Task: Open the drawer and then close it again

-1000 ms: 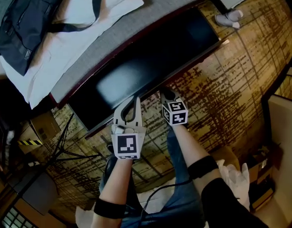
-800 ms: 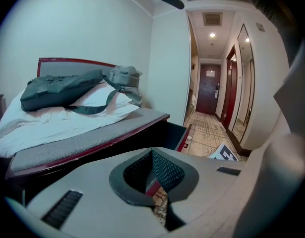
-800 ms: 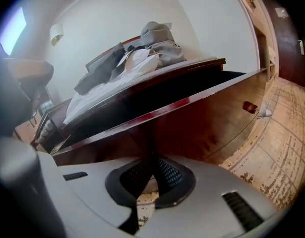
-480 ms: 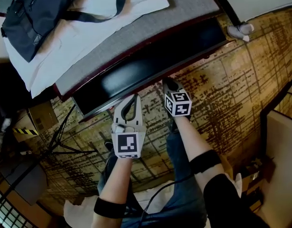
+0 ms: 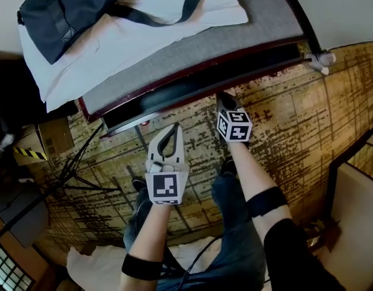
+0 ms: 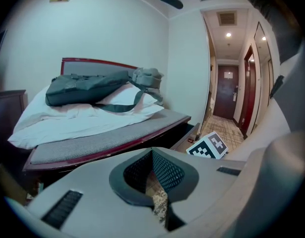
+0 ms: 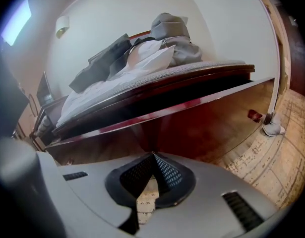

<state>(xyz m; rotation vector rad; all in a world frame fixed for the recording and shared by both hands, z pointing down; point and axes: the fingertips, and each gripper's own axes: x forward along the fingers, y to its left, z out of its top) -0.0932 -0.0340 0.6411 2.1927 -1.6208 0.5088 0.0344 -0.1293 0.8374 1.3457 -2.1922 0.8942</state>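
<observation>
The right gripper [image 5: 226,102], closed and empty, is held near the front edge of the drawer [image 5: 174,97]. The left gripper [image 5: 168,137], also closed and empty, is held over open floor [image 5: 283,108].

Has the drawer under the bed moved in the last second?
Yes. The drawer has slid in under the bed; far less of its dark inside shows past the bed's edge.

Hotel rm — bed [image 6: 107,140] w/ white linen [image 6: 68,123], patterned carpet [image 5: 283,120], entry door [image 6: 226,90]

head: steeply down | gripper views: low, near-level — shared: bed [image 5: 235,35]
</observation>
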